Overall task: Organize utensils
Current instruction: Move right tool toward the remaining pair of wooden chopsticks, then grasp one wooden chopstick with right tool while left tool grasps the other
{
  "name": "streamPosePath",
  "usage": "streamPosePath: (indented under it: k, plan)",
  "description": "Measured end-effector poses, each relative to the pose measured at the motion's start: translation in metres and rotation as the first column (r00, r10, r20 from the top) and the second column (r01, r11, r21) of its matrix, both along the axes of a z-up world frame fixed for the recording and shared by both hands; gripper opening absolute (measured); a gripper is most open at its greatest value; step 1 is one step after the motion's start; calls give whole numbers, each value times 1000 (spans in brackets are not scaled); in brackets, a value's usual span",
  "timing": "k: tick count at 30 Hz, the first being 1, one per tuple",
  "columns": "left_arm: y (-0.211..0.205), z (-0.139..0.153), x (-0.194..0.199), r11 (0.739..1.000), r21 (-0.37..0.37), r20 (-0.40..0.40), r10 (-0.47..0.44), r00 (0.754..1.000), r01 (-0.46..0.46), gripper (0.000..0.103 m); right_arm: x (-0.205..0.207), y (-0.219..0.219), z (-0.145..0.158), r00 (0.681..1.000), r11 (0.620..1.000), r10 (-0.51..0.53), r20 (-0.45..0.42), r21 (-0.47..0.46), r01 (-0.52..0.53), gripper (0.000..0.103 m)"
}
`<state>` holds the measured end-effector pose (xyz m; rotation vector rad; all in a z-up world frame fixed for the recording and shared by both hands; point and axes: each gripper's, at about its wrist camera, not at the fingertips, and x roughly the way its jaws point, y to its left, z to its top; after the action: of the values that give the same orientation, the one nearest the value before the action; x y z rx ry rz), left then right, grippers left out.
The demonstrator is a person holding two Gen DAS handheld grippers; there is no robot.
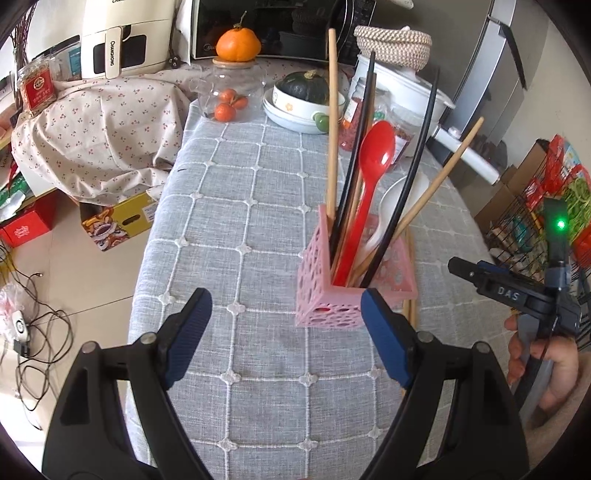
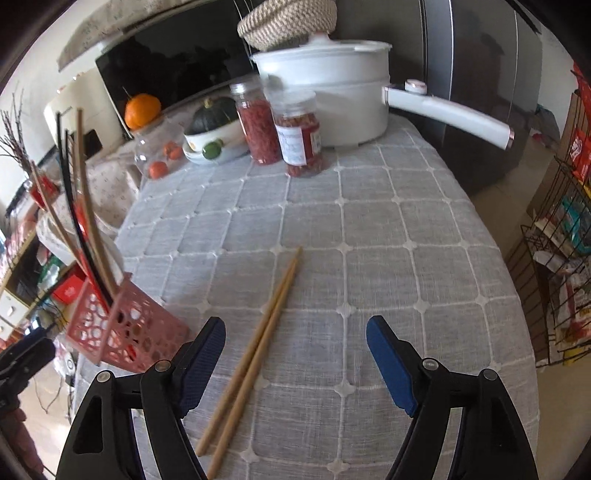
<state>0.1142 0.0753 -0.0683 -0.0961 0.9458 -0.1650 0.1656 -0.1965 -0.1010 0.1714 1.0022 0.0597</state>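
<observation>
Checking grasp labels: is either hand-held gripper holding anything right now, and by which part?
Nothing held. Left hand-held gripper open and empty; right hand-held gripper open above the wooden chopsticks lying on the table, pads not touching them.

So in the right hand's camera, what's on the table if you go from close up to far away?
Pair of bare wooden chopsticks lying flat on the grey checked tablecloth → clear plastic jar of red dried berries with a white label → white lidded electric pot with a long handle → woven straw basket.
</observation>
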Motion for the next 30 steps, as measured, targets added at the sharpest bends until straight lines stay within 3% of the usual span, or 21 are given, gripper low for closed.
streamPosePath:
  k: [4,7,15,22,25,28,29,30]
  plan:
    - [-3,-3,1,999,50,-18,4,1000,-3,83,12,1,-26,992,999,-30,-124,-18,28,80]
    - [-3,-4,1,999,51,-28,-1,1000,2,83,20,-2,-39,984,998,-62,-170,3,64,80]
    - [-9,0,-2,997,73,-8,-27,1000,27,83,37,2,-55,974,995,-102,-202,-14,101,80]
    - [-12,3,-7,993,104,16,-52,999,50,83,43,14,-60,977,988,-108,-185,-129,85,78]
    - [-13,4,-8,993,102,15,-62,998,60,83,42,21,-58,979,986,-98,-176,-150,72,64]
    - [-14,6,-10,992,105,21,-73,997,71,83,40,22,-55,980,984,-97,-174,-164,69,40]
    - [-15,7,-11,991,106,22,-81,996,78,83,38,21,-55,981,987,-86,-174,-148,60,24]
    - [-16,7,-12,991,108,24,-88,996,85,83,37,20,-54,981,990,-80,-178,-132,57,19]
